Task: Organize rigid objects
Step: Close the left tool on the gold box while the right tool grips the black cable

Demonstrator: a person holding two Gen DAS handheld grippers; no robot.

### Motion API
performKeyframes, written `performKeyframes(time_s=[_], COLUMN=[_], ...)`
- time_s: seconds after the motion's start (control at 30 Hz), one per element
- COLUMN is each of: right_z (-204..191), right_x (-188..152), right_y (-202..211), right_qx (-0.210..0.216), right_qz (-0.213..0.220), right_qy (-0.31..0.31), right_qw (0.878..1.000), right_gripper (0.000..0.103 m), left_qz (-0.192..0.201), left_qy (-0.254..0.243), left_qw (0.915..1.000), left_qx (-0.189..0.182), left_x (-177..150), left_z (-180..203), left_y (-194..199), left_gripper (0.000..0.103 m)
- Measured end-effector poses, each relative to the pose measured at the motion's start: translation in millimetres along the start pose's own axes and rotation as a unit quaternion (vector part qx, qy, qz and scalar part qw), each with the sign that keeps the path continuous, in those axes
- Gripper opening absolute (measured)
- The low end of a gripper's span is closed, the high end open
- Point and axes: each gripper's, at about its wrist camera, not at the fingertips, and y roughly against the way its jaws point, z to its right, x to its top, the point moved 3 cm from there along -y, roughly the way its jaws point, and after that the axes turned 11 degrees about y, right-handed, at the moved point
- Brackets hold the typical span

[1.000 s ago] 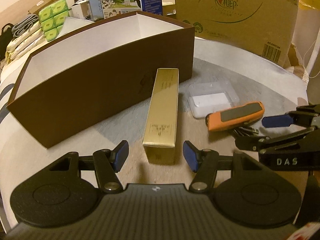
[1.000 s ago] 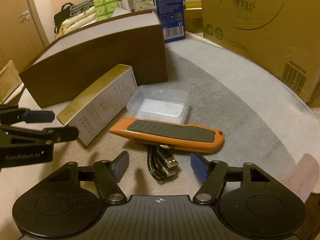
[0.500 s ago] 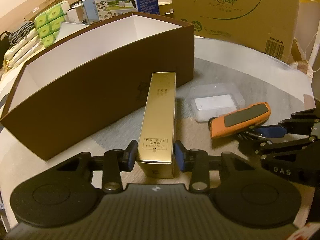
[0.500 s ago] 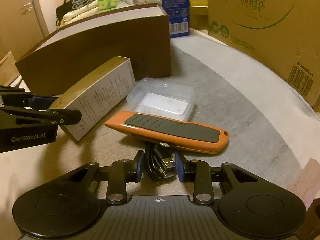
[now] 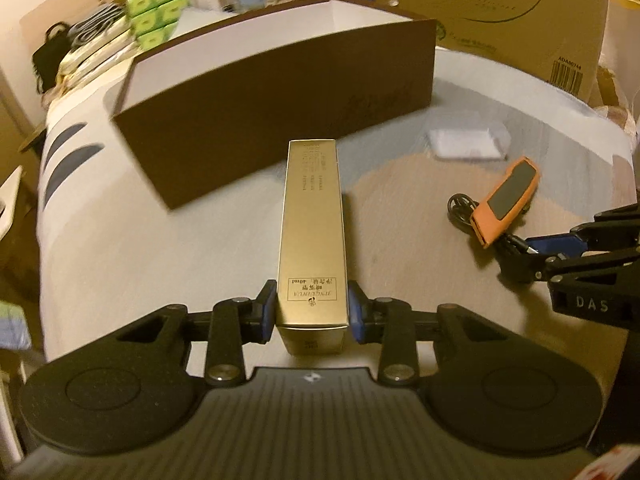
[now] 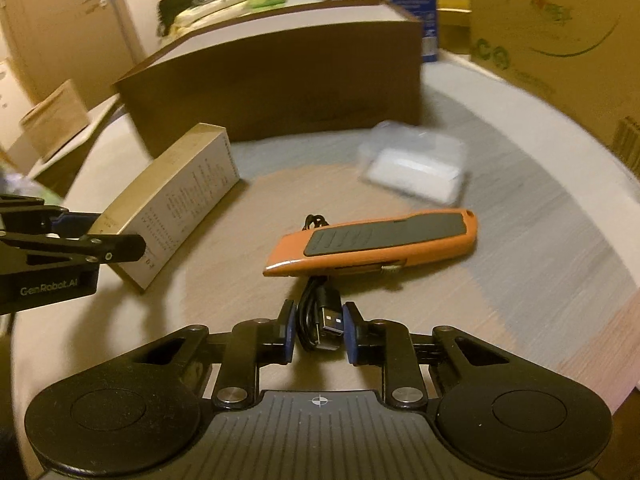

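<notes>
We're closing L gripper point(image 5: 312, 312) jaws on the long gold cardboard box point(image 5: 313, 236), just before the brown open box point(image 5: 280, 104); R gripper point(image 6: 319, 331) jaws closing on the coiled black USB cable point(image 6: 320, 316), w/ the orange utility knife point(image 6: 376, 242) nearby.

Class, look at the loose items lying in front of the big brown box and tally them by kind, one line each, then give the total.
Gold carton: 1
Orange utility knife: 1
Black USB cable: 1
Clear plastic case: 1
Total: 4
</notes>
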Motion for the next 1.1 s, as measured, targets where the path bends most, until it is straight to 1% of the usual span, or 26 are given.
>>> performKeyframes(time_s=[0.2, 0.23, 0.33, 0.47, 0.63, 0.8, 0.87, 0.93, 1.0, 1.1], right_z=[-36, -41, -49, -50, -46, -49, -49, -48, -45, -41], right_x=[-7, -7, -5, 2, 6, 11, 13, 15, 19, 24], right_y=[3, 3, -4, -13, -21, -28, -31, -33, -35, -37], right_qx=[0.042, 0.041, 0.021, 0.012, 0.007, -0.002, -0.003, -0.005, -0.001, 0.002], right_qz=[-0.013, -0.013, -0.015, -0.015, -0.018, -0.02, -0.022, -0.023, -0.024, -0.024], right_qy=[0.02, 0.024, 0.042, 0.049, 0.041, 0.053, 0.055, 0.053, 0.045, 0.026], right_qw=[0.999, 0.999, 0.999, 0.999, 0.999, 0.998, 0.998, 0.998, 0.999, 0.999], right_gripper=[0.021, 0.022, 0.026, 0.029, 0.029, 0.028, 0.027, 0.023, 0.021, 0.017], left_qz=[-0.017, -0.019, -0.024, -0.023, -0.026, -0.029, -0.031, -0.03, -0.033, -0.032], left_qy=[0.019, 0.021, 0.029, 0.031, 0.019, 0.013, 0.015, 0.013, 0.011, 0.021], left_qw=[0.9996, 0.9996, 0.9993, 0.9993, 0.9994, 0.9995, 0.9994, 0.9994, 0.9994, 0.9993], left_qx=[0.006, 0.004, 0.002, 0.0, -0.007, -0.007, -0.01, -0.01, -0.005, -0.007], left_x=[-25, -27, -27, -23, -13, -3, 0, 2, 3, 4], left_z=[-9, -10, -12, -12, -11, -9, -9, -8, -8, -10], left_y=[25, 27, 28, 24, 14, 4, 0, -3, -7, -7], left_gripper=[0.032, 0.032, 0.032, 0.032, 0.033, 0.033, 0.033, 0.033, 0.032, 0.032])
